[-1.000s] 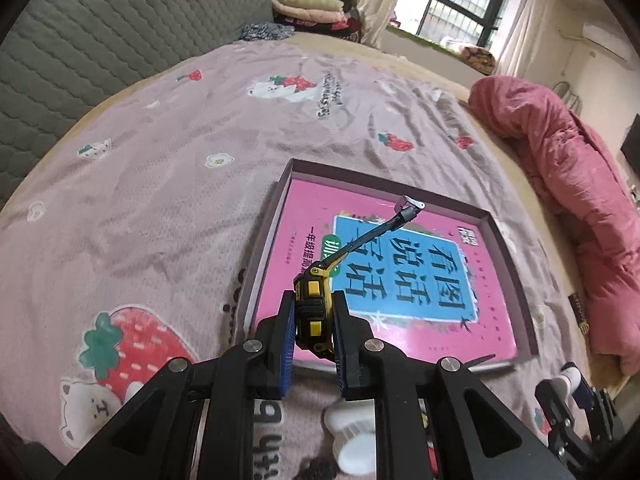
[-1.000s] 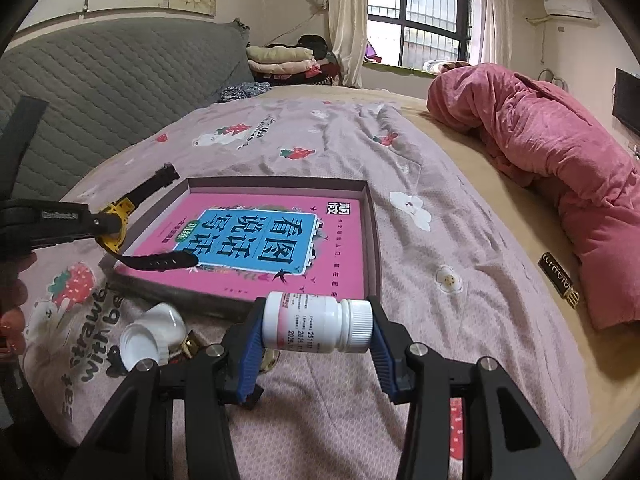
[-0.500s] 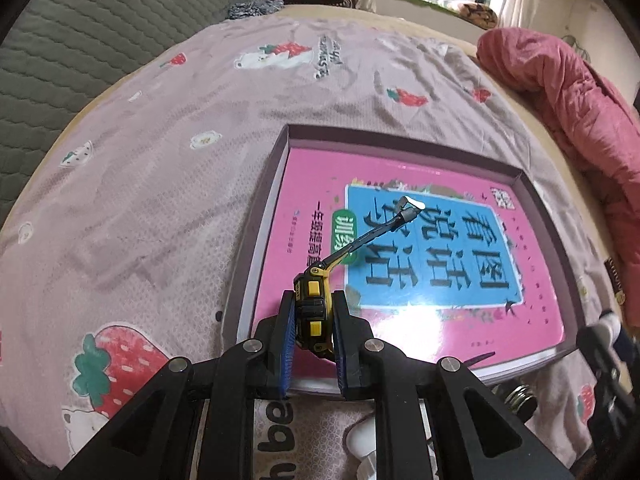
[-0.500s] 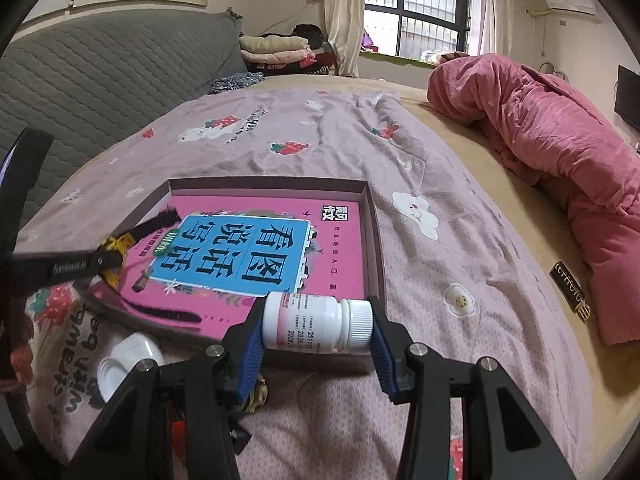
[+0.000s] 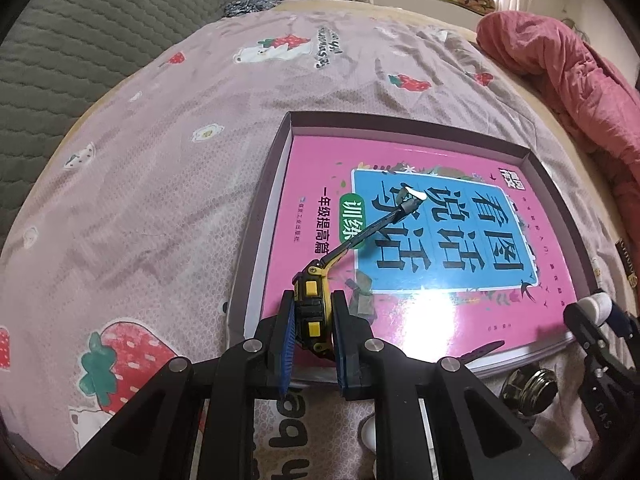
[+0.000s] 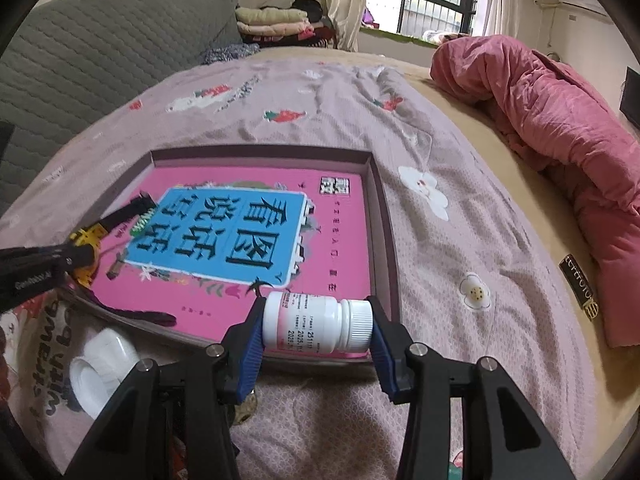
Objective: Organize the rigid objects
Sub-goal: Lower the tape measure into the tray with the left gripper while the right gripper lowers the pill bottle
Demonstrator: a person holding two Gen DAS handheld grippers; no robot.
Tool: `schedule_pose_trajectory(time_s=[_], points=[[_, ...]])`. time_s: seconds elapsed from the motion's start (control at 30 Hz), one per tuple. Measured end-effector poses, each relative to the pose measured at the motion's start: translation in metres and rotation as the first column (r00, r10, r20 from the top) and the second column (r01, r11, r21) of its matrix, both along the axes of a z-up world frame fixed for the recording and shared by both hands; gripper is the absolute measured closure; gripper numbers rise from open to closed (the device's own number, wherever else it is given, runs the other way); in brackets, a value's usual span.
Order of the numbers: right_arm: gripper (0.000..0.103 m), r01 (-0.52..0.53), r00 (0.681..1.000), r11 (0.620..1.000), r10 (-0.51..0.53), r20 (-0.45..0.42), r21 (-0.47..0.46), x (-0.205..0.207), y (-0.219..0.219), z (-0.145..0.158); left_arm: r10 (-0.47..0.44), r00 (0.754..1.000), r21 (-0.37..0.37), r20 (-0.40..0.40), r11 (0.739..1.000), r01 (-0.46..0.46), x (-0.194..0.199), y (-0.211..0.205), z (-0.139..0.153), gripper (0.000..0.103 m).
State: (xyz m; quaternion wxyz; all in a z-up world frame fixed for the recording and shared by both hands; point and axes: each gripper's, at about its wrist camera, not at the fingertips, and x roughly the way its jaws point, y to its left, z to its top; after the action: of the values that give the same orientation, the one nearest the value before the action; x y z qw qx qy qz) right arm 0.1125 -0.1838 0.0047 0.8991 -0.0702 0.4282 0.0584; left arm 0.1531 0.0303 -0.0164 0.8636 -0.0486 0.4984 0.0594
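A shallow purple-brown box (image 5: 276, 184) (image 6: 382, 216) lies on the bed with a pink and blue book (image 5: 432, 248) (image 6: 240, 236) inside. My left gripper (image 5: 313, 332) is shut on a yellow and black tape measure (image 5: 311, 316) (image 6: 86, 244), its tape end sticking out over the book. It hovers over the box's near left corner. My right gripper (image 6: 318, 326) is shut on a white pill bottle (image 6: 316, 326), held sideways over the box's near right edge; it shows at the right of the left wrist view (image 5: 596, 306).
A white plastic cap-like piece (image 6: 102, 364) and a dark metal nut (image 5: 528, 390) lie on the sheet in front of the box. A pink quilt (image 6: 560, 136) is bunched along the right side. A grey padded headboard (image 6: 100, 44) stands at left.
Both grippers have moved forward and lower toward the box. The tape measure now hangs over the box's near left corner, and the bottle is over its near right edge.
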Motion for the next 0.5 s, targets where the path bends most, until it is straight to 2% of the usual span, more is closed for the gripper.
schedule_pose_trajectory(time_s=[0.5], points=[[0.055,0.026,0.996,1.000,-0.026,-0.080,-0.006,0.014,-0.007,-0.004,0.013,0.999,-0.022,-0.048,1.000,-0.014,-0.002,0.004,-0.008,0.084]])
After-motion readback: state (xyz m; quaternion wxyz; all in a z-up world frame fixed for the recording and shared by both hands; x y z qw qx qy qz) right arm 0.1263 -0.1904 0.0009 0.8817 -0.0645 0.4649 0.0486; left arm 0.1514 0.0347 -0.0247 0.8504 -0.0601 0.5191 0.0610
